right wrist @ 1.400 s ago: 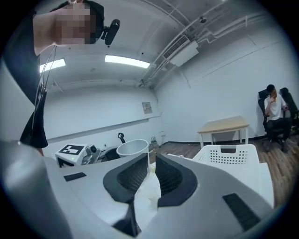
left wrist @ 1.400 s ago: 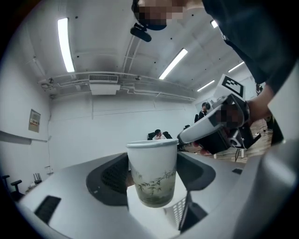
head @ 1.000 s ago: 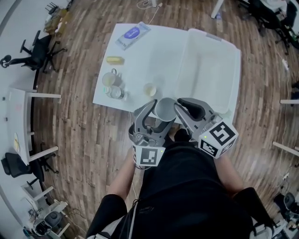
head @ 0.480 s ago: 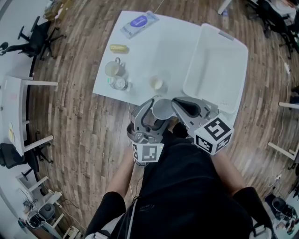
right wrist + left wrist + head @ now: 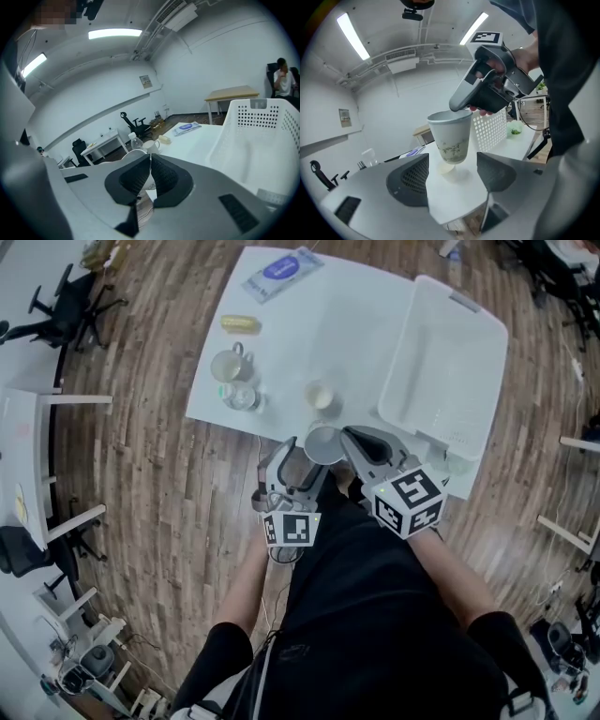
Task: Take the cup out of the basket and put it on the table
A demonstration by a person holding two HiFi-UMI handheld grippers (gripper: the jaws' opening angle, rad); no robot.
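Claw on my left (image 5: 453, 174) hangs spread and empty, the cup (image 5: 451, 137) just beyond its pads at 12 o'clock. My right claw (image 5: 150, 172) is closing, pinching the cup's rim and holding it above the desk's (image 5: 309, 334) near edge. The basket (image 5: 448, 362) lies at 2 o'clock.

Over on the white rectangular tabletop (image 5: 352, 324): white perforated plastic basket (image 5: 445, 371) along the right side, flat blue-labelled packet (image 5: 281, 268) at the far corner, yellow oblong piece (image 5: 241, 323), white handled mug (image 5: 228, 365), clear plastic bottle (image 5: 242, 397) just beside it, small pale round cup (image 5: 320, 395) near the front edge.
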